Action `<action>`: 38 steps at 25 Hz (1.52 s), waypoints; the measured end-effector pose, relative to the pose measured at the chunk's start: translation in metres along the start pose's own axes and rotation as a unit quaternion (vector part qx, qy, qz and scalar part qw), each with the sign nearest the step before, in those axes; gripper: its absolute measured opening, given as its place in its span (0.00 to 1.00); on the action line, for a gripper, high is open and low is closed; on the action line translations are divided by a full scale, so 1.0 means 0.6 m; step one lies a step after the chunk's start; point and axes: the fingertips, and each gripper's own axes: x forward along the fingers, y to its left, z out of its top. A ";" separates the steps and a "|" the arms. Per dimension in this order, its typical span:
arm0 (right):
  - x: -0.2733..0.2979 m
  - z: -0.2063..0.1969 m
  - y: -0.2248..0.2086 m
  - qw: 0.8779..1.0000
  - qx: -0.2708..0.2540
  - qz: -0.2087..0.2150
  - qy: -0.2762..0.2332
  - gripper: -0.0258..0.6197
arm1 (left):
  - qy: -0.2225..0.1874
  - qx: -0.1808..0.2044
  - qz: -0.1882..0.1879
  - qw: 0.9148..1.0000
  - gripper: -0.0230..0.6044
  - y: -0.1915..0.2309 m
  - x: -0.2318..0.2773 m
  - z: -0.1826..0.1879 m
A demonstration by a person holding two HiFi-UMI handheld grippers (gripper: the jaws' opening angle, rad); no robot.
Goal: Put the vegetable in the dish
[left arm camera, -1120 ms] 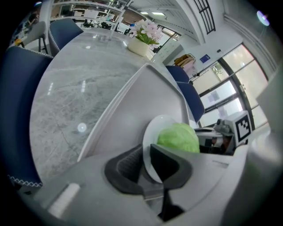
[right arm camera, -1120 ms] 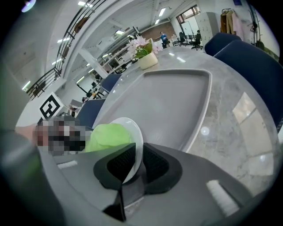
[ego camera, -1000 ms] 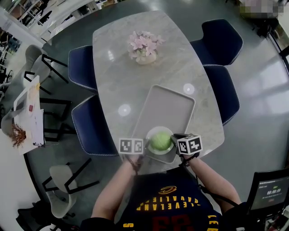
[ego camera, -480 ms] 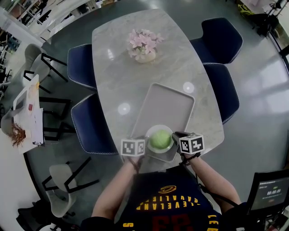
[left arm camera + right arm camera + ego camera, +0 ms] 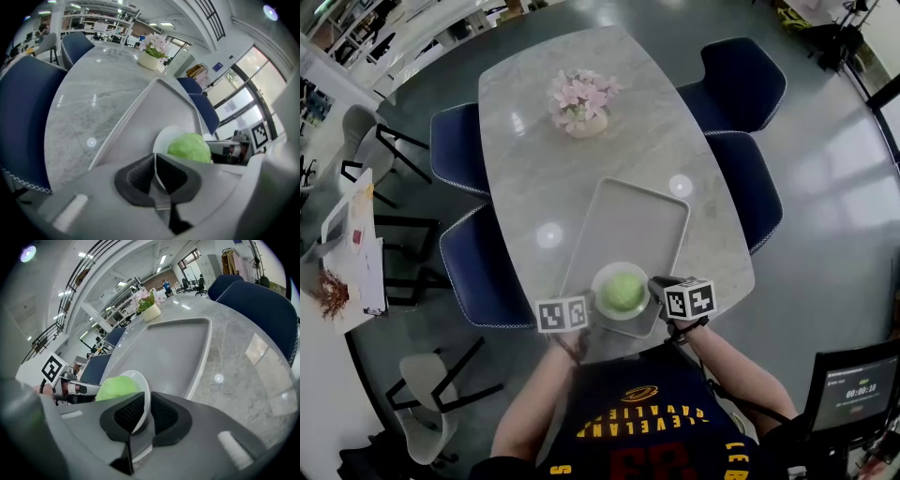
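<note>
We hold the white dish [image 5: 602,275] by opposite rims at the near end of the tray [image 5: 628,220], left gripper [image 5: 154,176] and right gripper [image 5: 145,416] both clamped on it, with the green vegetable [image 5: 623,290] already inside, so we judge that next the 2 grips must stay level.

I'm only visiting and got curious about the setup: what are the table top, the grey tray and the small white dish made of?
The table top looks like polished marble or a stone-look laminate: pale grey, veined, with bright lamp reflections. The tray is probably matte plastic: even grey, dull sheen, rounded raised rim. The dish is glossy white with a thin rim, so glazed ceramic or melamine; the look leaves that open.
</note>
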 end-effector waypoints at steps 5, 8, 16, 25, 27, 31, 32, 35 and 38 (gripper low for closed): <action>-0.023 -0.005 0.010 1.000 0.004 -0.004 -0.014 0.10 | -0.003 -0.001 -0.002 1.000 0.04 -0.001 -0.016 -0.021; -0.033 -0.012 0.012 1.000 0.016 0.001 -0.021 0.08 | -0.019 0.004 -0.017 1.000 0.04 -0.009 -0.025 -0.026; -0.089 -0.033 0.031 0.997 0.055 0.028 -0.049 0.05 | -0.072 0.039 -0.094 0.992 0.04 -0.082 -0.078 -0.037; -0.138 -0.024 0.063 0.990 0.070 0.065 -0.107 0.05 | -0.077 0.112 -0.157 0.978 0.04 -0.182 -0.129 -0.060; -0.152 -0.025 0.081 0.988 0.068 0.077 -0.119 0.05 | -0.086 0.111 -0.165 0.976 0.04 -0.198 -0.146 -0.064; -0.170 -0.026 0.113 0.987 0.059 0.086 -0.125 0.05 | -0.108 0.102 -0.168 0.975 0.04 -0.207 -0.175 -0.059; -0.170 -0.026 0.122 0.986 0.058 0.093 -0.125 0.05 | -0.113 0.097 -0.169 0.974 0.04 -0.206 -0.179 -0.056; -0.174 -0.029 0.144 0.986 0.044 0.100 -0.125 0.05 | -0.125 0.079 -0.173 0.974 0.04 -0.201 -0.191 -0.054; -0.184 -0.021 0.155 0.986 0.018 0.099 -0.131 0.05 | -0.139 0.068 -0.170 0.973 0.04 -0.195 -0.202 -0.047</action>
